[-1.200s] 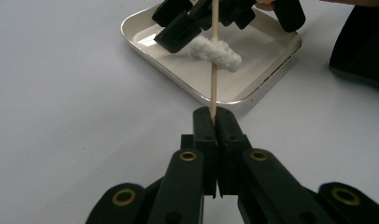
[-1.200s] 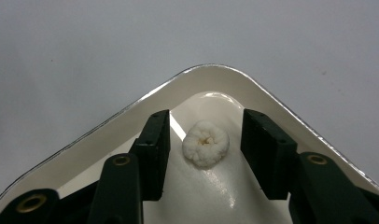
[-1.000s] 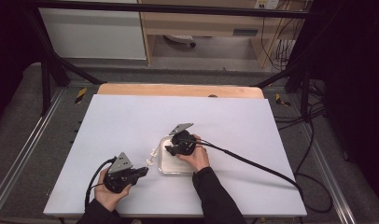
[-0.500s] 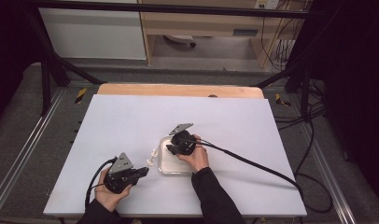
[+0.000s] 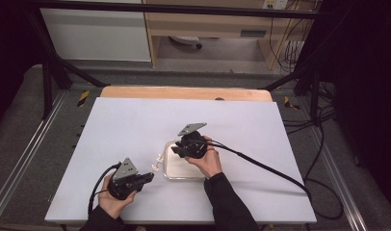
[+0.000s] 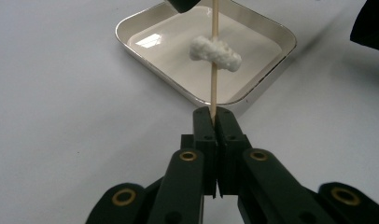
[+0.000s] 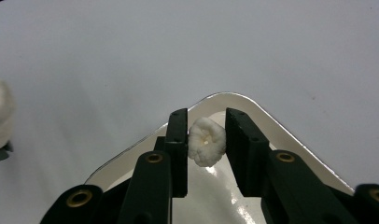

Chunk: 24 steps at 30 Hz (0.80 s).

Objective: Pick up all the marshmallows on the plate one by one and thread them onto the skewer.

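A thin wooden skewer (image 6: pixel 214 56) is clamped between the closed fingers (image 6: pixel 204 126) of the left gripper (image 6: pixel 214 116), as seen in the left gripper view; it rises away from them and carries a white, crumbly, ring-shaped puffed snack piece (image 6: pixel 214 52) threaded about midway along it. In that view the skewer runs across a shallow square white dish with rounded corners and a shiny rim (image 6: pixel 271 32), which lies on the white table (image 6: pixel 61 116) just beyond the fingertips. A dark part of the other gripper is seen at the top edge, close to the upper end of the skewer.

In the right gripper view, a second white ring-shaped puffed snack piece (image 7: pixel 206 141) sits between the fingers (image 7: pixel 178 140) of the right gripper (image 7: pixel 205 140), above a corner of the dish (image 7: pixel 290 135). The jaws have just been closing around it; the left finger touches the piece, while contact on the other side cannot be told for certain. The piece appears lifted off the dish floor.

In the high view, the left gripper (image 5: pixel 146 177) is held low near the front left of the table (image 5: pixel 261 125), pointing towards the dish (image 5: pixel 170 172), with the skewered piece (image 5: pixel 158 161) just beside the dish's left rim. The right gripper (image 5: pixel 176 150) is held over the dish by the right hand (image 5: pixel 208 161).
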Motion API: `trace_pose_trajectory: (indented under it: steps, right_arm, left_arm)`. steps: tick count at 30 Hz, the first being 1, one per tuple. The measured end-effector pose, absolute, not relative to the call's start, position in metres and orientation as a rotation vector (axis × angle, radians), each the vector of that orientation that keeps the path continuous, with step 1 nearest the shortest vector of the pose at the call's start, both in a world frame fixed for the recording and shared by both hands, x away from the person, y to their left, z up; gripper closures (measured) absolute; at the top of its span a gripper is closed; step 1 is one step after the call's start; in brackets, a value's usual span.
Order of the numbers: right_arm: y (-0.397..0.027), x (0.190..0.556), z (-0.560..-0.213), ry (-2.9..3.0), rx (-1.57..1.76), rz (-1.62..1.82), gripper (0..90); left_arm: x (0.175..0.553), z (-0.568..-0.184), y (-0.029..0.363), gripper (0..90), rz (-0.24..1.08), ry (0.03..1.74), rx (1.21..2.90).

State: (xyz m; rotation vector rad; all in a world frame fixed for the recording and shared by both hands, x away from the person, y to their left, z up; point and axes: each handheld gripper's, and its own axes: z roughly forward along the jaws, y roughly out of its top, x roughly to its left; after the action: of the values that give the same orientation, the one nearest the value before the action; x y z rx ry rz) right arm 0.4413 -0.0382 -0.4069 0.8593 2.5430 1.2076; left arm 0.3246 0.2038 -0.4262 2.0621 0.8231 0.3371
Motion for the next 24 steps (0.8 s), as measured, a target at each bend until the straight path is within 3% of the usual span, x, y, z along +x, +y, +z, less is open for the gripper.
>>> trace_pose_trajectory:
  steps: [24]
  right_arm:
    - [-0.094, 0.404, -0.370, 2.487, 0.831, 1.500, 71.7]
  left_arm:
    - [0.321, -0.426, 0.197, 88.6, 0.338, 0.789, 2.073]
